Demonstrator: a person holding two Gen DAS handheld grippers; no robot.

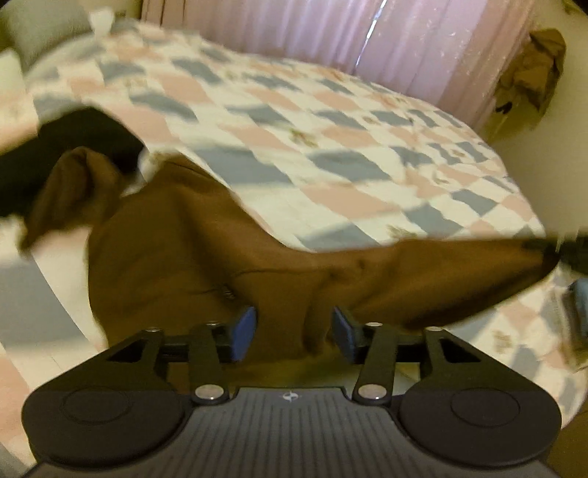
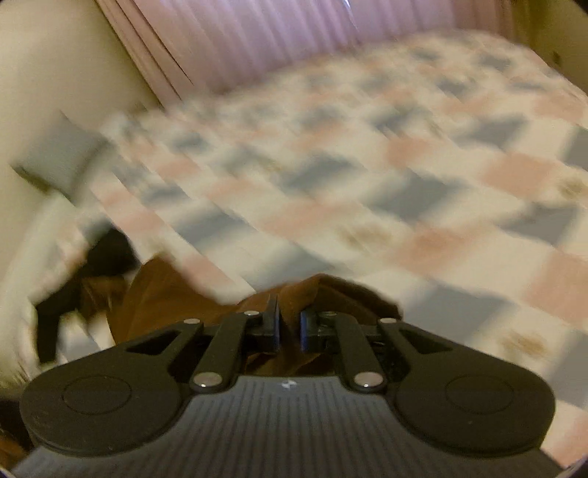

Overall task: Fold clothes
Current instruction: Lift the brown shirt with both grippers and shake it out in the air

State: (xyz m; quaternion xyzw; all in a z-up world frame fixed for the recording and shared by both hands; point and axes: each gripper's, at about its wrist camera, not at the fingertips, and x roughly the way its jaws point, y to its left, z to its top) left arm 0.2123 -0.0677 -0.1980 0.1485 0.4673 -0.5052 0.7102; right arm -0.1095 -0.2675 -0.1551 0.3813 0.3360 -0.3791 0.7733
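Brown garment (image 1: 176, 235): it is held up over the near edge of the bed, stretched from the left gripper toward the right of the scene, with one loose part hanging at the left. No finished fold is seen.
Left gripper (image 1: 293, 332): its blue pads (image 1: 244, 327) stand moderately apart, with a bunch of the brown cloth between them. Whether the cloth is truly pinched cannot be told.
Right gripper (image 2: 288, 327): the jaws are nearly closed, only a narrow gap is left, and brown cloth is bunched in and around it, so it seems to be gripped.
Progress: the garment is raised by two points and is not laid flat. This fits a lift for spreading it out, and equally a lift to carry one edge over in a fold. What is left cannot be settled from these views.
Material: a soft, matte, rather thick fabric that sags in wide creases. A seam line is seen near the left gripper.
Bed cover (image 1: 330, 139): a quilted checker of pink, grey-blue and white squares, much blurred.
Dark item (image 1: 84, 128): a black shape lies at the far left, beside the garment.
Curtain (image 1: 294, 29): pale pink, in vertical pleats, behind the bed.
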